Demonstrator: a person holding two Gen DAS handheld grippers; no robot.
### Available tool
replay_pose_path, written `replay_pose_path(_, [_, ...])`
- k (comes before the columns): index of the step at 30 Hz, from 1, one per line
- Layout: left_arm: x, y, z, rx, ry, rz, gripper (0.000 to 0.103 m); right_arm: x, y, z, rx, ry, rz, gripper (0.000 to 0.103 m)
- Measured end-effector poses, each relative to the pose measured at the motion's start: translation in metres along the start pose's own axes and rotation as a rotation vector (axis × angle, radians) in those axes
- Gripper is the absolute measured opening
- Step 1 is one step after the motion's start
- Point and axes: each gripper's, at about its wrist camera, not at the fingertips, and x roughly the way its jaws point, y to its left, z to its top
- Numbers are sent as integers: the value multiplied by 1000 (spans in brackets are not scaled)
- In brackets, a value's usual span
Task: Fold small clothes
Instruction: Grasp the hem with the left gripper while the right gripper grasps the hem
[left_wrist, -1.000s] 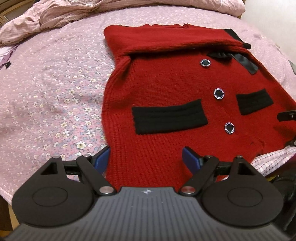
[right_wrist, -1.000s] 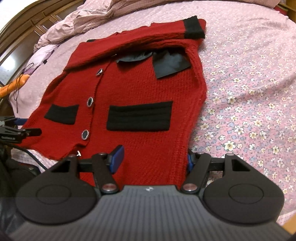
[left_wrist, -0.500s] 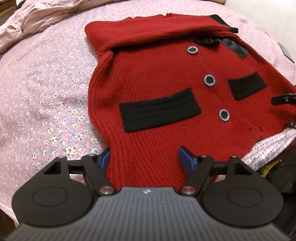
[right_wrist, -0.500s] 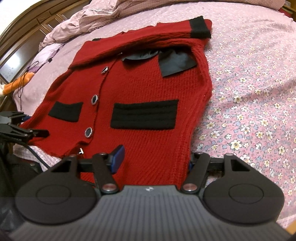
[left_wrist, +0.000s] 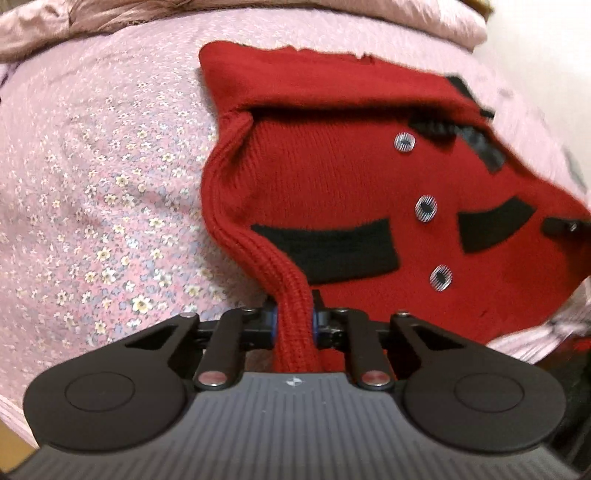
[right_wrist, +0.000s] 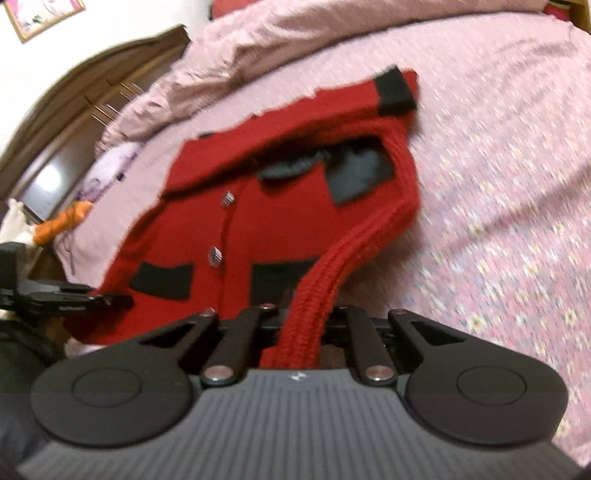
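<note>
A small red knit cardigan (left_wrist: 332, 177) with black pocket trims and three striped buttons lies on the bed, its sleeves folded across the top. My left gripper (left_wrist: 293, 325) is shut on the bottom-left hem corner and lifts it into a ridge. My right gripper (right_wrist: 304, 325) is shut on the bottom-right hem corner of the cardigan (right_wrist: 280, 206), also lifted. The left gripper shows as a dark shape (right_wrist: 55, 295) at the left of the right wrist view. Both views are motion-blurred.
The pink floral bedsheet (left_wrist: 92, 192) spreads around the cardigan. A rumpled pink quilt (right_wrist: 295, 40) lies at the far side. A dark wooden headboard (right_wrist: 92, 96) and an orange object (right_wrist: 62, 221) sit to the left in the right wrist view.
Both grippers were open over the bottom hem; now both are shut on the hem corners and have raised them, pulling the knit into ridges.
</note>
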Motion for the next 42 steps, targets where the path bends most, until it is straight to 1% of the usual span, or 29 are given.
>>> replay_pose_path(5, [-16,0,18,3,-70,-32,17,-4,6,20,0,-81,53,10])
replay_pose_path(11, [-30,1,54,-43,-166,-105,17,-6,7,48,-6,-179,89,10])
replay_pose_path(18, [-46,-7,94,-87,-281,-138,17,-5,6,76,25,-294,127,10])
replay_pose_path(21, [-53,-1,105,-126,-317,-127,17,-6,4,87,43,-331,123,10])
replay_pose_path(23, [-55,6,113,-169,-338,-119,17,-6,1,94,60,-352,115,10])
replay_pose_path(26, [-55,14,129,-219,-349,-91,17,-5,-3,104,77,-373,96,10])
replay_pose_path(28, [-52,17,139,-234,-354,-76,17,-3,-7,111,89,-381,89,10])
replay_pose_path(36, [-24,23,189,-243,-359,-20,17,23,-25,145,133,-401,69,10])
replay_pose_path(39, [-8,29,206,-251,-347,25,17,36,-33,159,159,-405,52,10])
replay_pose_path(42, [13,41,221,-294,-304,42,17,50,-41,169,187,-393,28,10])
